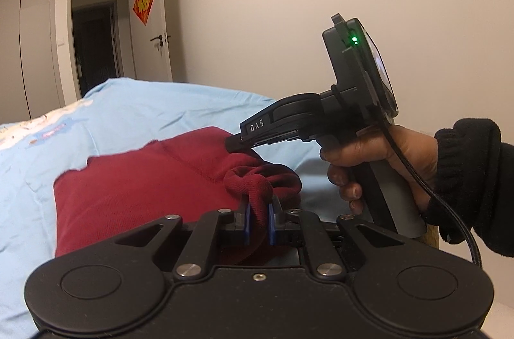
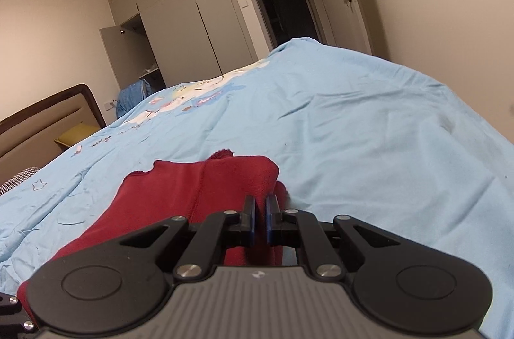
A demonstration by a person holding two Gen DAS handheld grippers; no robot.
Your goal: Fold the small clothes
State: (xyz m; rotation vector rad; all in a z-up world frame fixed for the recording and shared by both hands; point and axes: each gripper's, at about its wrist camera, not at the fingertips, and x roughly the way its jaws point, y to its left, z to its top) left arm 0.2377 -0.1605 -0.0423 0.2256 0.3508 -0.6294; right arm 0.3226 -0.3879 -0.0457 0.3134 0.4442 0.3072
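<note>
Inspecting both wrist views, the dark red garment (image 1: 135,178) lies on the light blue bed cover (image 1: 154,114), partly doubled over: a seam runs across its upper layer and its far edge is ragged and uneven against the cover. The left gripper (image 1: 258,218) has its blue-padded fingers pinched on a bunched, twisted wad of the red cloth, raised just clear of the flat part of the garment. The right gripper (image 2: 261,220) has its fingers drawn nearly together with only a thin slit between them; red cloth sits directly around and behind the pads, so it probably holds an edge, though the clamped fabric itself is not plainly visible in its own view. Judged from how things lie, the fold is under way and not finished: one layer appears laid over, both tools are engaged at the near right corner, and the bunched portion is yet to be spread, laid flat and squared. No second garment is in sight. The left wrist view alone shows the right gripper from outside, its tip touching the cloth fold, with the person's hand (image 1: 379,165) on the handle, a black sleeve (image 1: 472,185) and a green indicator light (image 1: 354,39). The right wrist view alone shows the wardrobe (image 2: 180,18) with one door ajar, the brown headboard (image 2: 48,114) and the printed pattern on the cover.
</note>
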